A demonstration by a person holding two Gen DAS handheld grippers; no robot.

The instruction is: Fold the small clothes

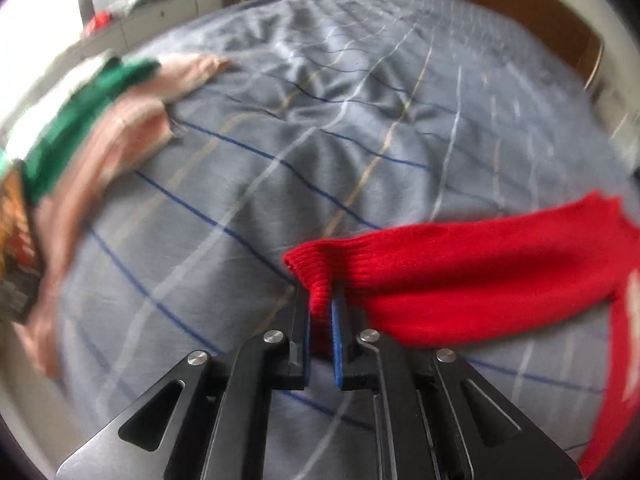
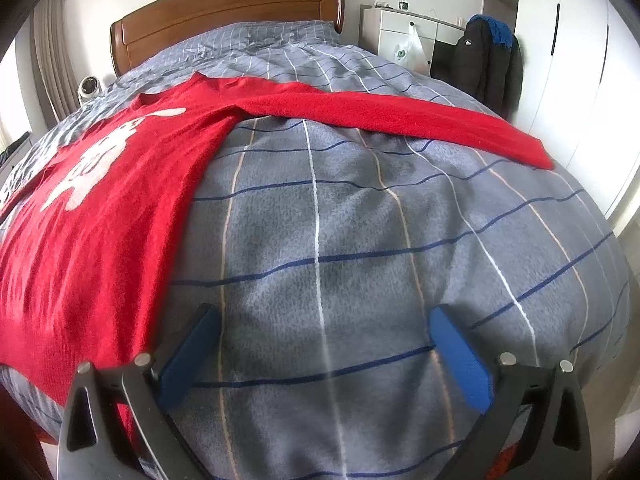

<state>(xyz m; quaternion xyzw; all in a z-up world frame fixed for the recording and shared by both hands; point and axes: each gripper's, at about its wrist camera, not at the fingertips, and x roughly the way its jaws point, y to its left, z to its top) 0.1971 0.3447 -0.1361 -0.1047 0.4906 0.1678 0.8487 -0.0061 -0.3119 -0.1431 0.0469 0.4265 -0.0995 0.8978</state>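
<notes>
Red sweater [image 2: 100, 208] spread flat on grey checked duvet [image 2: 360, 220], right tool [image 2: 324, 352] spread wide above the duvet

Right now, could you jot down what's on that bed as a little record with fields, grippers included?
surface: bed with grey striped cover
main garment: red sweater, spread flat, white design on front
right sleeve area: long sleeve stretched out across the cover
left gripper: shut on the ribbed cuff of the sweater's other sleeve
right gripper: open, holding nothing, above bare cover beside the sweater's edge
other clothes: pink and green pile at the bed's far side, blurred
behind: wooden headboard
</notes>
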